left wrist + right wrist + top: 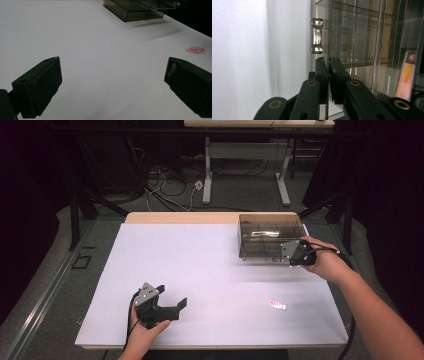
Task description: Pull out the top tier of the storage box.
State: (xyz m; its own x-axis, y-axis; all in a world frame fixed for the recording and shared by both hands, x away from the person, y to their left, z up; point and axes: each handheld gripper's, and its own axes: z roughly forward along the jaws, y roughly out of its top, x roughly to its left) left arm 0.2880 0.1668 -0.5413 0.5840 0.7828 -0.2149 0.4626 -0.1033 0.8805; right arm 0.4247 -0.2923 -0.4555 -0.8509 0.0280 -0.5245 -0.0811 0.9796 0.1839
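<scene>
Clear box (270, 237) at the table's (200, 270) far right corner, its front panel (327, 50) pinched by the right gripper (328, 62).
Jaws nearly shut on the thin panel below the handle (317, 36); a skewed pull could slip off or drag the box. Left gripper (110, 82) rests wide open, near the pink sticker (196, 50).

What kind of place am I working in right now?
Probably a lab or recording workspace, not a home: a white-topped table inside dark curtains, loose cables on the floor, and another workbench behind it.

Pink striped sticker (276, 305) on white table (200, 270)
</scene>
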